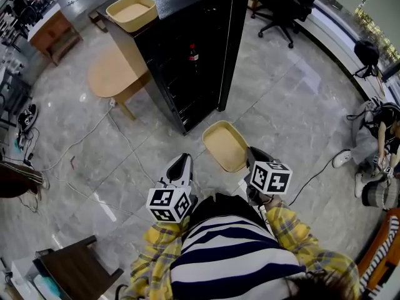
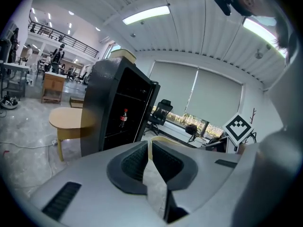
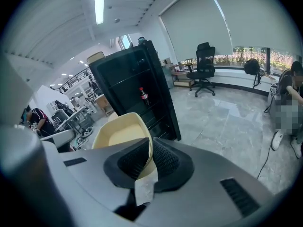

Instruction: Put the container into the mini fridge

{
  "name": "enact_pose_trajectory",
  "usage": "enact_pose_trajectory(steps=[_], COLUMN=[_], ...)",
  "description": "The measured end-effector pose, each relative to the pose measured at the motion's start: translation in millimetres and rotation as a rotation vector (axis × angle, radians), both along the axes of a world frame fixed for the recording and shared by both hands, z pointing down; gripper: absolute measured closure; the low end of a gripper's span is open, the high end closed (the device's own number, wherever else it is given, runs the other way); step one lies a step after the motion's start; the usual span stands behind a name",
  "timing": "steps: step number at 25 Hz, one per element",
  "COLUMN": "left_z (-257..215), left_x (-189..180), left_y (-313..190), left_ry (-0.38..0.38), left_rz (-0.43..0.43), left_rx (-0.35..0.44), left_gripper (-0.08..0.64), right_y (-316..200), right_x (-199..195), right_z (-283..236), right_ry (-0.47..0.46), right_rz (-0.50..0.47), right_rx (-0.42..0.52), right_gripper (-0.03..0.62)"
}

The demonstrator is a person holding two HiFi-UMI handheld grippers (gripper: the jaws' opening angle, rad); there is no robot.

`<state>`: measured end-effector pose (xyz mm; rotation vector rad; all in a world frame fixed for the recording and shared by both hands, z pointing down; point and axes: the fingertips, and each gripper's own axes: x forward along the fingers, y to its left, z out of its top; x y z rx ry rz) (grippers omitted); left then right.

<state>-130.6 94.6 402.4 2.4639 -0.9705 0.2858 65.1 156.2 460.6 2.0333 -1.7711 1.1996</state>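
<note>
A cream, empty container (image 1: 225, 146) hangs low over the floor in front of me, with my right gripper (image 1: 251, 157) shut on its right rim. In the right gripper view the container's wall (image 3: 120, 135) runs between the pads of that gripper (image 3: 150, 144). The black mini fridge (image 1: 187, 42) stands ahead with its front open and a cola bottle (image 1: 193, 54) on a shelf. My left gripper (image 1: 181, 161) is left of the container, apart from it, its jaws together on nothing (image 2: 149, 146). The fridge (image 2: 113, 108) and a sliver of the container's rim (image 2: 161, 139) show beyond it.
A second cream container (image 1: 131, 11) sits on top of the fridge. A round wooden table (image 1: 115, 74) stands left of the fridge, with cables (image 1: 94, 133) on the floor. An office chair (image 1: 290, 5) is at the back right; a person (image 1: 381, 130) sits on the floor at the right.
</note>
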Motion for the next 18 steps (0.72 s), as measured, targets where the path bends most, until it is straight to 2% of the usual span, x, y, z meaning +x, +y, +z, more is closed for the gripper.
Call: enact_pose_trajectory(steps=[5,10,14,18], left_z=[13.9,18.7,27.2,32.8], left_x=[4.0,13.2,12.4,16.9], left_y=[-18.0,-32.2,-50.5,-72.0], left_ry=[0.001,-0.013,-0.003,0.012], left_rz=[0.006,0.004,-0.044,-0.105], left_rx=[-0.032,-0.043,-0.054,-0.083], left_gripper=[0.522,0.522,0.522,0.522], right_y=[-33.7,-65.7,-101.2,-140.4], right_x=[-5.9,8.5,17.0,22.1], right_z=[4.4,9.6,14.1,18.4], right_ry=[0.008,0.011,0.008,0.004], right_rz=[-0.018,-0.003,-0.006,-0.057], right_rx=[-0.001,-0.008,0.000,-0.004], right_gripper=[0.548,0.548,0.548,0.548])
